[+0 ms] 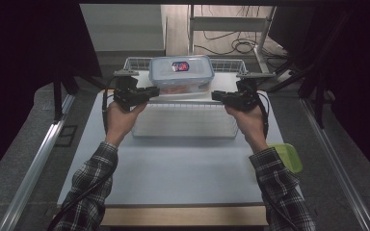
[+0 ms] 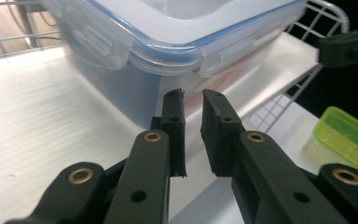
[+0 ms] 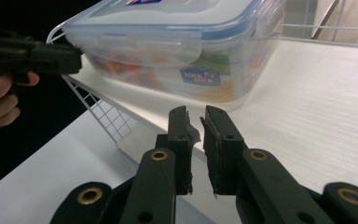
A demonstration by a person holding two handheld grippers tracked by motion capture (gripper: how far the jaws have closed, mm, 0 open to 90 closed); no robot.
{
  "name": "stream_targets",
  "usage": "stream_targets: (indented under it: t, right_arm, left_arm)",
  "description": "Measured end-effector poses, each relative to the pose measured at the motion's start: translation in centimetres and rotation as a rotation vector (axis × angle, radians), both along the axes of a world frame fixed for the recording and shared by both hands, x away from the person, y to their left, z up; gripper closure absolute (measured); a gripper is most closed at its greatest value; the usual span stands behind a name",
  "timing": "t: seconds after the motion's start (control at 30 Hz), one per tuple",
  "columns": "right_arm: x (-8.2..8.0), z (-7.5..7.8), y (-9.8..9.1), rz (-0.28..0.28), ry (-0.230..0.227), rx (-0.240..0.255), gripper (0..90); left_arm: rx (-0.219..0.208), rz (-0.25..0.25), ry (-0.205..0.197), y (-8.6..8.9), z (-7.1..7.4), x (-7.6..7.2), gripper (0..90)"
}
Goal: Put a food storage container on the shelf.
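Note:
A clear plastic food box with a blue-rimmed lid sits on a white flat panel set in a white wire basket. My left gripper is at the panel's front left corner and points inward at the box. Its jaws stand almost together, with nothing visible between them. My right gripper mirrors it at the front right corner. There too only a narrow slit shows between the jaws. Neither gripper touches the box.
The basket stands at the far end of a pale table. A lime-green plastic piece lies at the table's right edge. Dark curtains flank both sides. A metal frame and cables lie beyond the table.

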State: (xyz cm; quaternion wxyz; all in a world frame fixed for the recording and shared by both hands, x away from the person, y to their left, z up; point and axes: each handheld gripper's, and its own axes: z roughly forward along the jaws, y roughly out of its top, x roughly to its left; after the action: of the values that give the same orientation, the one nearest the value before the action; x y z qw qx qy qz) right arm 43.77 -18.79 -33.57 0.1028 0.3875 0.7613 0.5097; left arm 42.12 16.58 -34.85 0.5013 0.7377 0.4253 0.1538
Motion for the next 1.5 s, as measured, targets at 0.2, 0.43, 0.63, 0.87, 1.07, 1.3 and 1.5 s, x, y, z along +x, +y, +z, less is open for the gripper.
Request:
stream_targets:
  t: [0.2, 0.43, 0.63, 0.87, 1.07, 1.3, 1.5]
  right_arm:
    - [-0.7, -0.3, 0.0, 0.02, -0.011, -0.008, 79.4]
    - [-2.4, -0.6, -0.2, 0.047, -0.041, -0.025, 70.7]
    - [-4.2, -1.4, -0.3, 0.07, -0.064, -0.056, 56.7]
    - [-6.7, -2.6, -0.8, 0.094, -0.091, -0.077, 43.2]
    - [-8.8, -4.0, -1.3, 0.1, -0.115, -0.11, 31.5]
    - [-10.5, -6.2, -2.2, 0.108, -0.126, -0.118, 16.5]
    - [-11.7, -7.7, -2.6, 0.104, -0.13, -0.15, 8.0]
  left_arm:
    - [0.003, -0.019, -0.013, -0.1, 0.0, -0.3, 78.7]
    - [-0.02, -0.039, -0.017, -0.1, -0.4, -1.8, 63.6]
    - [0.021, -0.087, -0.031, -0.4, -1.2, -4.8, 47.8]
    - [0.116, -0.126, -0.039, -1.2, -2.6, -8.3, 32.5]
    - [0.133, -0.142, -0.022, -1.3, -4.6, -10.8, 24.3]
    - [0.138, -0.14, 0.01, -0.7, -7.1, -12.9, 19.8]
    - [0.123, -0.139, 0.012, 0.0, -9.2, -14.6, 16.7]
